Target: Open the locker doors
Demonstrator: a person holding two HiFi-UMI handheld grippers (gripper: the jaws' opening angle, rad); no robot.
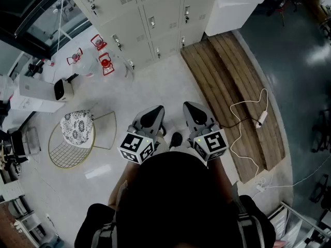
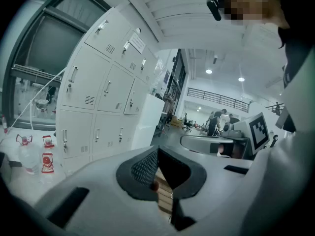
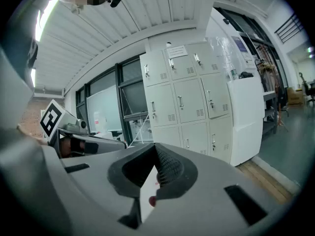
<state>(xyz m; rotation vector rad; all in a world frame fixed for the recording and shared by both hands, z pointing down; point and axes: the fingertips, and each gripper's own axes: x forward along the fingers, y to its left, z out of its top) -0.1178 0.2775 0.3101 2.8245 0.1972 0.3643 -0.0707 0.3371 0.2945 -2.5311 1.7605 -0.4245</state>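
A bank of cream locker doors (image 1: 150, 19) with small handles stands ahead, all of them closed; it also shows in the left gripper view as the lockers (image 2: 98, 107) and in the right gripper view as the lockers (image 3: 184, 100). Both grippers are held side by side in front of the person's chest, well short of the lockers. My left gripper (image 1: 155, 110) is shut with nothing in it, its jaw tips meeting at the left gripper (image 2: 157, 152). My right gripper (image 1: 189, 106) is shut and empty too, its tips touching at the right gripper (image 3: 156, 150).
A wooden plank platform (image 1: 232, 81) lies on the floor at the right, with a white cable and power strip (image 1: 261, 119) across it. At the left stand a gold wire stool (image 1: 67, 151) with a patterned cushion, water bottles with red handles (image 1: 103, 63) and a white appliance (image 1: 39, 92).
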